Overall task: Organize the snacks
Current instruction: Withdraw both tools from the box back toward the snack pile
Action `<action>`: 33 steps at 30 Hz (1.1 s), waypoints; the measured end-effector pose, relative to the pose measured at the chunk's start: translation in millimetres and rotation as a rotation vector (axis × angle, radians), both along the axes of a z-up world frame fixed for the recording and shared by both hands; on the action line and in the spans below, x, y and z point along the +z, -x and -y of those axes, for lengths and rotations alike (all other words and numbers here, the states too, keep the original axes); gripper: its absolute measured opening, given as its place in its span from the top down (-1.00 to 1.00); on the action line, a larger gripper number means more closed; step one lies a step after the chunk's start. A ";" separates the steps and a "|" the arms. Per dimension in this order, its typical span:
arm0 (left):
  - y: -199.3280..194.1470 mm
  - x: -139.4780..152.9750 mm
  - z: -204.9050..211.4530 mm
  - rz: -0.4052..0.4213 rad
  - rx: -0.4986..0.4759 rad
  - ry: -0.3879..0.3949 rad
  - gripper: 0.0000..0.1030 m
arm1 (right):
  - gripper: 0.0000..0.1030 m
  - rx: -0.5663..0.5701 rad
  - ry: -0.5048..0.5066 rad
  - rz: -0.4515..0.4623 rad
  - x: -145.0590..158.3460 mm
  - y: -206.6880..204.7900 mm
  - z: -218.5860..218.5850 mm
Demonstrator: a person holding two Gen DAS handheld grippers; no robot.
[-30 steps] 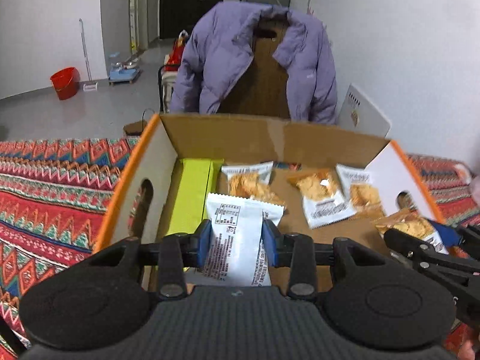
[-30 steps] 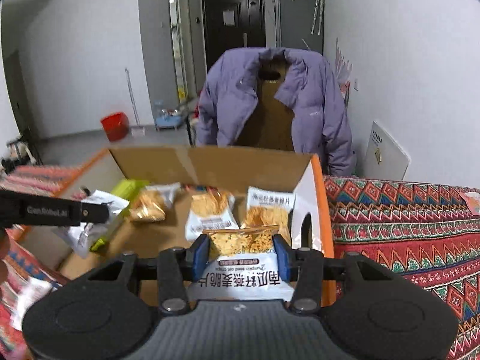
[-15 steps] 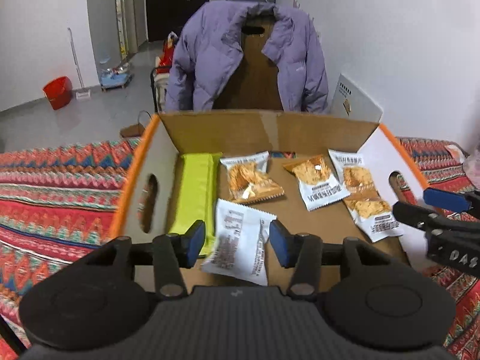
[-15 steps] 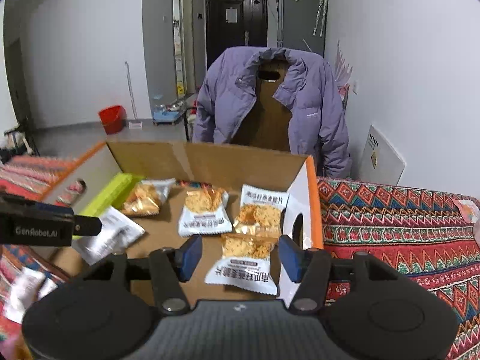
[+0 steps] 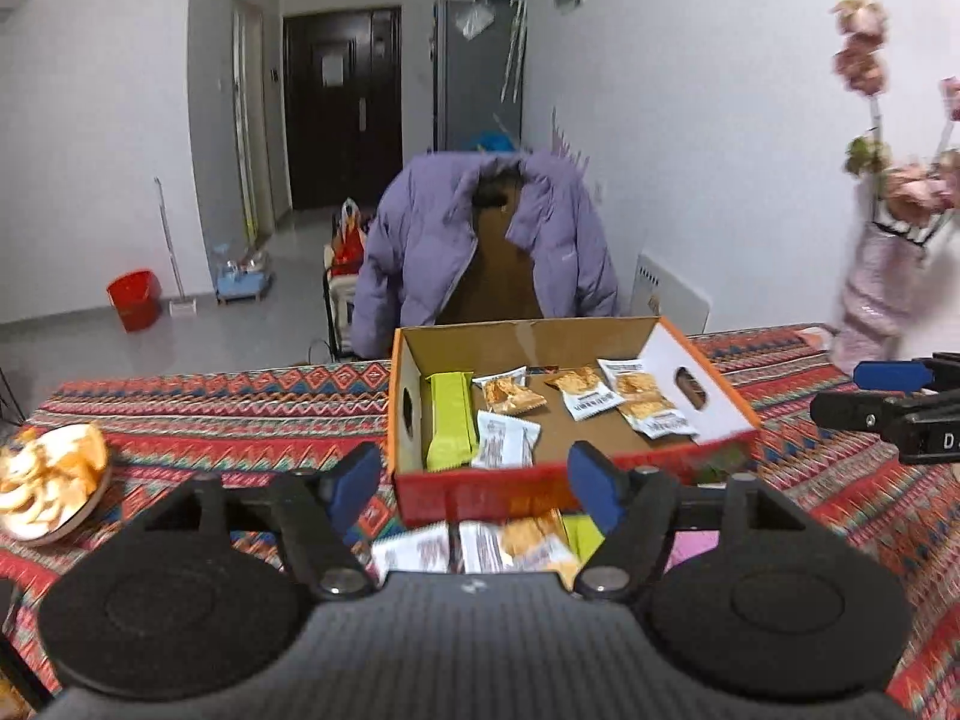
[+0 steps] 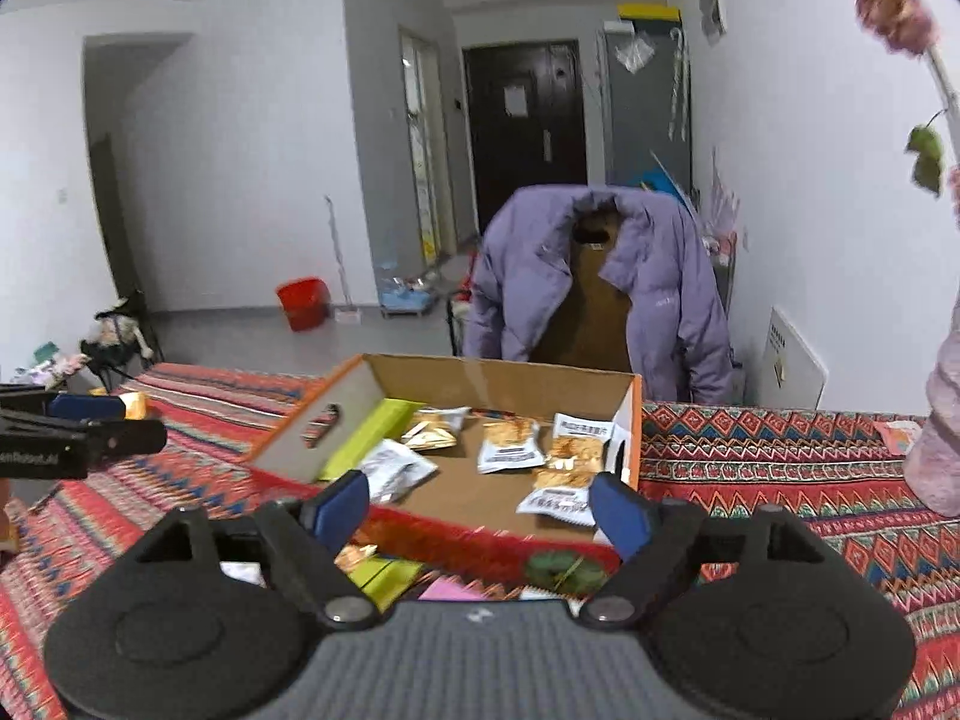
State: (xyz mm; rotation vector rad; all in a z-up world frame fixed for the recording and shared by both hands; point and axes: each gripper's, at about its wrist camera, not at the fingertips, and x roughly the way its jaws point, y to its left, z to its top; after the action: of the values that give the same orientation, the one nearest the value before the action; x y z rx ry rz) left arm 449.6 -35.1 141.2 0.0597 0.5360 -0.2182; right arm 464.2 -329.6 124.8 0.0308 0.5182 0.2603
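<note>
The cardboard box (image 5: 708, 414) stands on the bench (image 5: 228, 420), which is covered with a patterned red cloth, and both tools are on the near side of it and above its front wall. The left tool (image 5: 474, 486) has its jaws wide and opening, with nothing between the blue pads; through the gap one sees the box's red front wall and some loose snack packets (image 5: 480, 546) lying on the bench just before the box. The right tool (image 6: 480, 507) is also wide and opening, and it holds nothing. Inside the box lie a green bar (image 5: 450, 420) along the left wall, a white packet (image 5: 504, 441) just beside it, and several cracker packets (image 5: 582, 393) spread toward the right wall. In the right wrist view the same white packet (image 6: 393, 471) lies near the left pad of the tool but is apart from it, inside the box. The loose packets before the box are blurred and partly covered by the body of the tool, so their number and kind I cannot tell. A plate of orange slices (image 5: 51, 483) is at the left edge of the bench, cut off by the picture. At the right a pink vase with flowers (image 5: 876, 276) is blurred. Behind the bench a purple jacket (image 5: 480, 240) hangs over a chair.
</note>
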 end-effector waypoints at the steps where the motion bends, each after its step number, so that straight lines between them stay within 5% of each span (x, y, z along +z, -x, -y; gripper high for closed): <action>1: 15.9 0.9 -2.5 0.014 -0.007 0.000 -0.46 | -0.60 0.004 0.004 0.017 2.4 16.4 -2.5; 11: 176.4 -12.3 -18.4 0.195 -0.031 -0.019 -0.64 | -0.77 0.027 0.060 0.160 5.0 165.2 -27.3; 16: 235.0 -35.0 -19.6 0.216 -0.025 -0.054 -0.75 | -0.92 0.033 0.104 0.183 -17.4 225.3 -40.9; 25: 276.4 -67.6 -32.4 0.139 0.005 -0.075 -0.77 | -0.92 -0.020 0.160 0.100 -64.9 287.1 -50.7; 33: 275.6 -73.3 -35.7 0.115 0.014 -0.070 -0.77 | -0.92 -0.027 0.147 0.079 -78.5 293.6 -51.6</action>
State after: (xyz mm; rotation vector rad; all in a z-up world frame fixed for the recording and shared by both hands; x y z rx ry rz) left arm 174.0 0.7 67.9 0.1355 0.4292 -0.1811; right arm 170.6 -278.0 46.3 -0.1147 0.4571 0.1962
